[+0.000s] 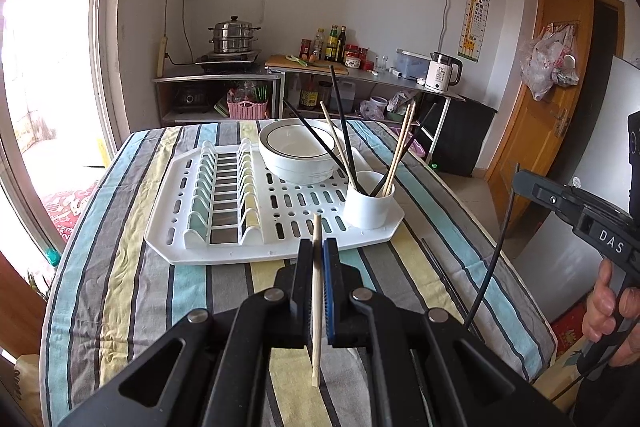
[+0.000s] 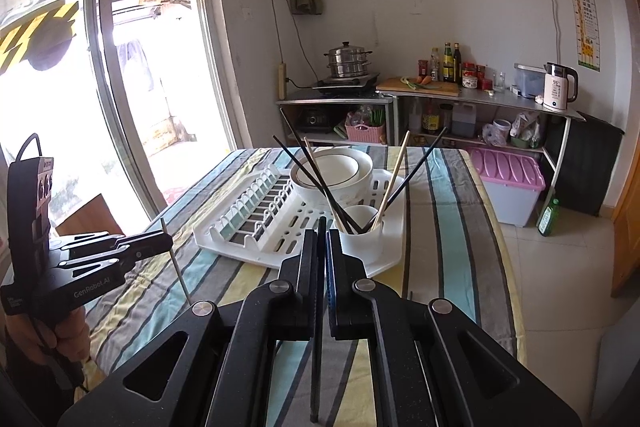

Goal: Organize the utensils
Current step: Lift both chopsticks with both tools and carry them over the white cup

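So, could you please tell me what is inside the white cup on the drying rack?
The white cup holds several chopsticks leaning outward: black chopsticks and wooden chopsticks. Their lower ends and the cup's bottom are hidden by its wall.

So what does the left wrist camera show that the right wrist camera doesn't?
Only the left wrist view shows the orange door and the left tongs from behind, shut on a wooden chopstick. Only the right wrist view shows the pink-lidded bin, the green bottle on the floor, and the right tongs shut on a black chopstick. Both show the white drying rack, stacked bowls and white cup of chopsticks.
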Tool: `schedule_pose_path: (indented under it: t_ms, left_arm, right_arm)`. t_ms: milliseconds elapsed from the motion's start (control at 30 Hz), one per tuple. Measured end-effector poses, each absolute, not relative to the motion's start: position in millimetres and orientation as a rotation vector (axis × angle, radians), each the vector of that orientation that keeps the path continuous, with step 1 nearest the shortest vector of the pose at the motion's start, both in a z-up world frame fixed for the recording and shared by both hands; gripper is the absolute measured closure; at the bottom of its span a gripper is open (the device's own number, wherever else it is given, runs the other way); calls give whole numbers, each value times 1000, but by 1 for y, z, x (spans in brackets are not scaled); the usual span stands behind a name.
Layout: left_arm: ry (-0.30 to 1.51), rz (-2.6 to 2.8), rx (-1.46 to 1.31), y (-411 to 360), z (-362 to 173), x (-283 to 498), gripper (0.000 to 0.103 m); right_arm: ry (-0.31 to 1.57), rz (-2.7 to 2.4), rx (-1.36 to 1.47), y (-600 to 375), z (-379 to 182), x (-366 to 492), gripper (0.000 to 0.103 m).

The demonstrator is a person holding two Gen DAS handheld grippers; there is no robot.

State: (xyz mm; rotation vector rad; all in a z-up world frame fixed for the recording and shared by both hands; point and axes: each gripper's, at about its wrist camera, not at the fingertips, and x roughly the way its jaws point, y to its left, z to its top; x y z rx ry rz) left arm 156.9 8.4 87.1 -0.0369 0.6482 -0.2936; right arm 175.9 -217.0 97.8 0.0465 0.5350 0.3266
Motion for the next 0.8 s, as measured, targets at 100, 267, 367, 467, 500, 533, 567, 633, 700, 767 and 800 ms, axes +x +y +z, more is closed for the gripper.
schedule_pose_path:
  t_ms: [100, 267, 367, 467, 500, 533, 567, 633, 700, 767, 800]
  left_arm:
    - [647, -296, -35, 8, 86, 155, 98]
    - [647, -306, -40, 7, 87, 155, 98]
    - [641, -306, -42, 8, 91, 156, 98]
    - [630, -315, -40, 5, 99, 159, 98]
    - [626, -319, -39, 4, 102, 161, 98]
    - [624, -321, -38, 3, 105, 163, 98]
    - [621, -323, -34, 1, 109, 166, 98]
    - [609, -331, -30, -4, 117, 173, 98]
    - [601, -345, -32, -9, 126, 182, 98]
    - [594, -357, -42, -14, 136, 192, 98]
    - [591, -364, -47, -16, 140, 198, 98]
  right_arm:
    - [531, 325, 45, -218, 99, 173, 99]
    - [510, 319, 51, -222, 106, 169, 100]
    - [493, 317, 48, -224, 112, 168, 100]
    - [479, 311, 49, -227, 117, 170, 100]
    - [476, 309, 51, -228, 118, 171, 100]
    - [473, 307, 51, -229, 120, 173, 100]
    - [470, 305, 51, -230, 121, 176, 100]
    - [462, 302, 56, -232, 127, 181, 100]
    - [448, 299, 50, -232, 134, 185, 100]
    - [438, 294, 47, -233, 141, 191, 100]
    - [432, 293, 45, -234, 145, 193, 100]
